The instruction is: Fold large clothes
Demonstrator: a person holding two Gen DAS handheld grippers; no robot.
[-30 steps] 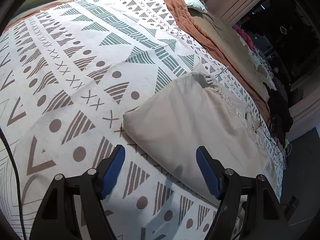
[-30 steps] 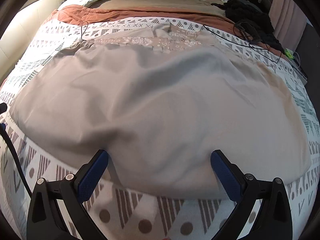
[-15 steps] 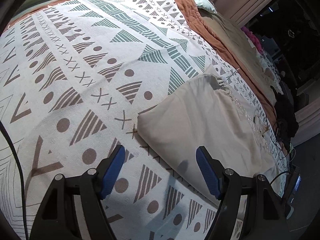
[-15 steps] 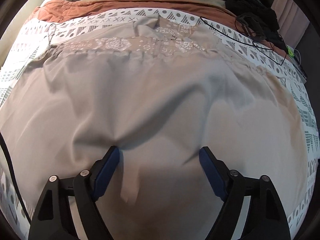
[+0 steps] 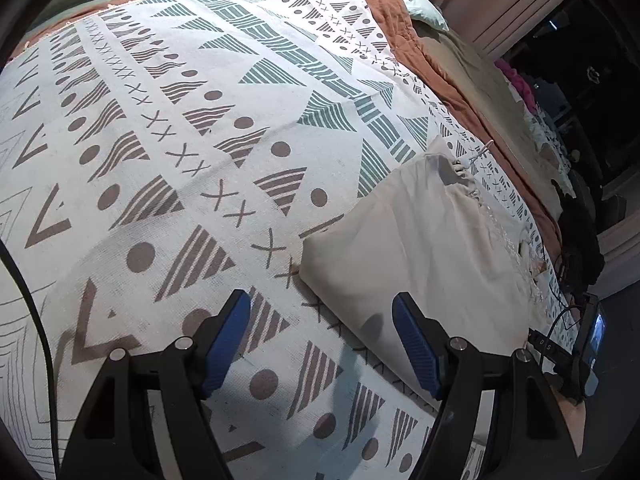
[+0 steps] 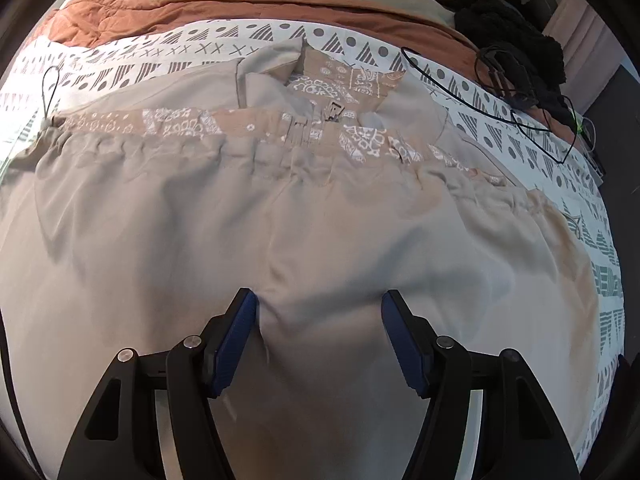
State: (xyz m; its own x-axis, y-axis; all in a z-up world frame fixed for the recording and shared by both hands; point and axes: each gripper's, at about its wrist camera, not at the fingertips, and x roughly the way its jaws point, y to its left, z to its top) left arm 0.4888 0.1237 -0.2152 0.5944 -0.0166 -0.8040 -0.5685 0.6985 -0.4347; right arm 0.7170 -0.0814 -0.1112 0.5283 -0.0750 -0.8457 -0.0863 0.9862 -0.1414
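Note:
A beige garment [image 6: 320, 220] with a patterned tan lining and a zipper [image 6: 332, 114] lies folded on the patterned bedspread [image 5: 200, 140]. In the right wrist view my right gripper [image 6: 320, 332] is open, low over the garment's middle, with the cloth bunched into a ridge between its blue pads [image 6: 234, 340]. In the left wrist view the same garment [image 5: 420, 260] lies ahead and to the right. My left gripper [image 5: 322, 340] is open and empty above the bedspread, just short of the garment's near left corner.
A rust quilt [image 6: 240, 8] and an olive blanket [image 5: 472, 64] lie beyond the bedspread. Black clothing [image 6: 516, 36] and thin black cables [image 6: 500, 92] sit at the far right. A small device with a lit screen [image 5: 592, 344] is by the bed edge.
My right gripper has moved forward from the garment's near edge onto its middle, pushing up a ridge of cloth. My left gripper has drifted left, away from the garment.

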